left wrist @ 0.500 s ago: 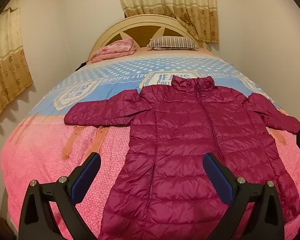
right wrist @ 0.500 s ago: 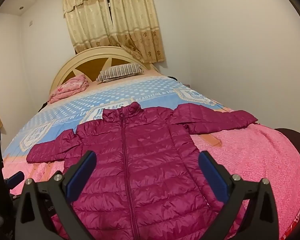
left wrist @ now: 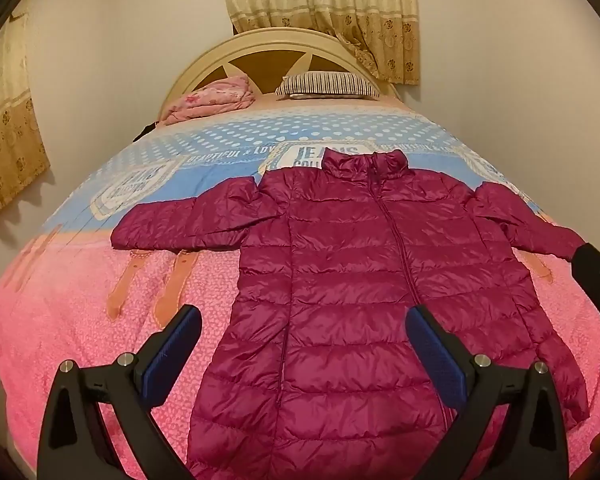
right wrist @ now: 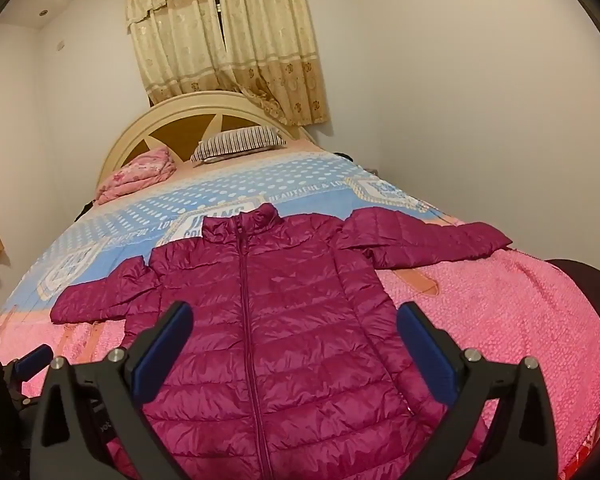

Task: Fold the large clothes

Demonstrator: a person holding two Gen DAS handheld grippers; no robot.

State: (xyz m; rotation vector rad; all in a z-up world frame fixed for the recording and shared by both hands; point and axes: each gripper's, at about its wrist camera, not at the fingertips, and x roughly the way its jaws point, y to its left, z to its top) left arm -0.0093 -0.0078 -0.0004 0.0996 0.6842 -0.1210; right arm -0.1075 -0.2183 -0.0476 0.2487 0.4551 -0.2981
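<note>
Here the bed [left wrist: 60,320] carries a magenta quilted puffer jacket [left wrist: 340,280], spread flat, front up and zipped, its hem toward the foot edge and its collar [left wrist: 364,164] pointing toward the headboard. At the left, the left gripper [left wrist: 304,344] hangs above the jacket's lower left side with its jaws wide apart and nothing between them; beyond it the left sleeve [left wrist: 180,220] lies straight out toward the bed's left edge. Moving right, the zipper [right wrist: 248,320] runs down the middle of the body, and the right gripper [right wrist: 296,340] hovers over the hem area, likewise spread open and empty. Farthest right, the right sleeve [right wrist: 428,240] reaches toward the bed's right edge. A pink folded blanket [left wrist: 208,102] and a striped pillow [left wrist: 328,86] sit at the head end, well apart from the jacket. The jacket looks light, soft and puffy, with a shiny shell that is probably slippery, so a shallow pinch may slide off. A likely good hold is each sleeve cuff or a shoulder seam, taking a full bite of fabric, then carrying the sleeves inward across the chest.
</note>
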